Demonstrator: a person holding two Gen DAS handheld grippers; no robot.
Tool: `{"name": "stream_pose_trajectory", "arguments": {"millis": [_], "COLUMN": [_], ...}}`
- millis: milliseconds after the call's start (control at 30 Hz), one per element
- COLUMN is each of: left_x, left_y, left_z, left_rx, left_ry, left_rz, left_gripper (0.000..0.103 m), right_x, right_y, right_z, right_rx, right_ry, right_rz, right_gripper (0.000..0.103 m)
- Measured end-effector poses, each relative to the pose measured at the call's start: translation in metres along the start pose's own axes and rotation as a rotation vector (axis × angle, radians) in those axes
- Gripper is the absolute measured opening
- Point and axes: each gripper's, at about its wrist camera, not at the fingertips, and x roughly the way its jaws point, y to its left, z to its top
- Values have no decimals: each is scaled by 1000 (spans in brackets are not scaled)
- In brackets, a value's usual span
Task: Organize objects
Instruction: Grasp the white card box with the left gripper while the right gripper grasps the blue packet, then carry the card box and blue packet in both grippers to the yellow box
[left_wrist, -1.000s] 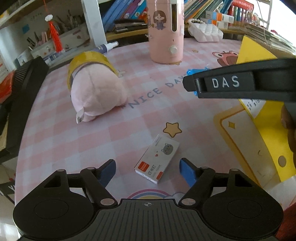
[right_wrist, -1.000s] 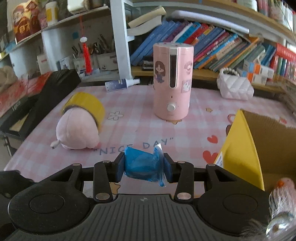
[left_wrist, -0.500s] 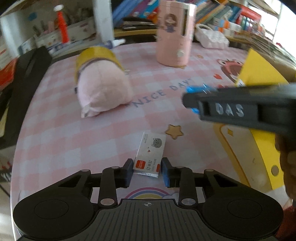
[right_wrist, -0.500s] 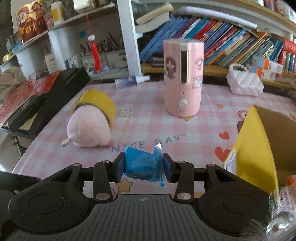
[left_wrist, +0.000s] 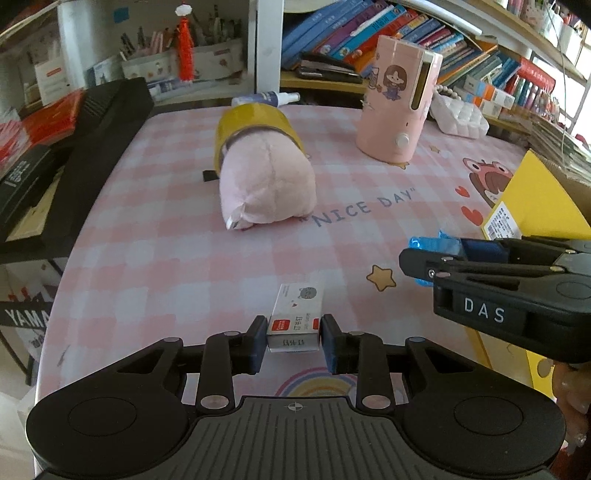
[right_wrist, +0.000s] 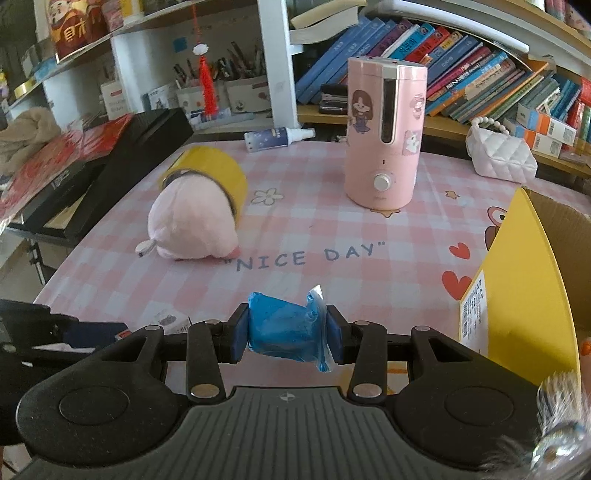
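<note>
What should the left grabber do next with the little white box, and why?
Probably lift it and carry it toward the yellow cardboard box. The left gripper is already shut on the little white box, and the right gripper already holds its blue packet.

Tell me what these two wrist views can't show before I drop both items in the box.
- Yellow cardboard box interior: right wrist view, cut off by the frame edge and its own wall.
- Small white staple box underside: left wrist view, hidden between the left gripper fingers.
- Blue plastic bag roll label: too crumpled.

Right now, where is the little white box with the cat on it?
In the left wrist view, the little white box sits low at centre, clamped between the left tongs, just this side of the yellow star print.
</note>
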Motion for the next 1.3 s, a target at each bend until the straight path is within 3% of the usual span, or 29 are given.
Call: {"name": "stream_pose_trajectory", "arguments": {"millis": [767,1300], "left_x": [-69,-129], "left_y": [17,29], "left_z": [-23,-64], "left_rx": [-72,-94], "left_ry": [-135,-232], "left_rz": [-33,-35], "left_gripper": [28,28], "right_x": [-49,-104], "right_y": [19,46], "right_z": [-34,-58], "right_rx": [-53,-76], "right_ry": [6,-31], "right_rz": [-39,-46], "right_gripper": [39,39]}}
